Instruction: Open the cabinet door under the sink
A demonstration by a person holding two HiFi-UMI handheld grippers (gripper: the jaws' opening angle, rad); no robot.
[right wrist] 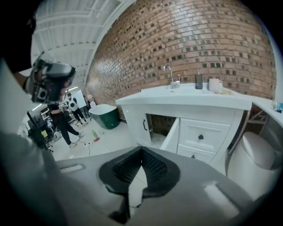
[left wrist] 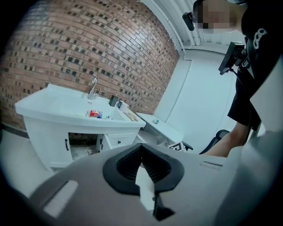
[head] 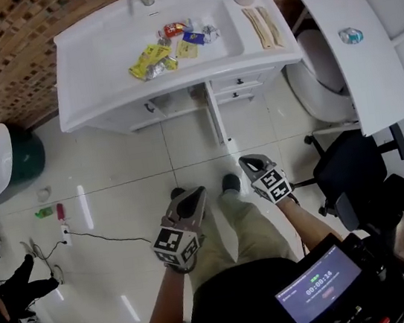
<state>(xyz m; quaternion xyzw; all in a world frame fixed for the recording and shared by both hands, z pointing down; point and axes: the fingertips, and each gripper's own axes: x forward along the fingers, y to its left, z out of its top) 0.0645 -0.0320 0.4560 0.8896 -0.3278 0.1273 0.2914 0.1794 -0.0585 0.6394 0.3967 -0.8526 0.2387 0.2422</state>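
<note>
White under-sink cabinet door [head: 215, 113] stands swung out edge-on from the white vanity [head: 71, 94], with the dark compartment open to its left. Bare glossy tile floor [head: 186, 155] lies between it and the person. White toilet [head: 318, 79] and black office chair [head: 353, 164] crowd the right. Left gripper [head: 190, 200] and right gripper [head: 253, 163] hang low by the legs, well apart from the door, jaws apparently closed, nothing between.

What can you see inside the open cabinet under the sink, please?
Inside the cabinet, a brick wall shows at the back above a pale base. The swung-out door covers the right part, so anything there is hidden.
</note>
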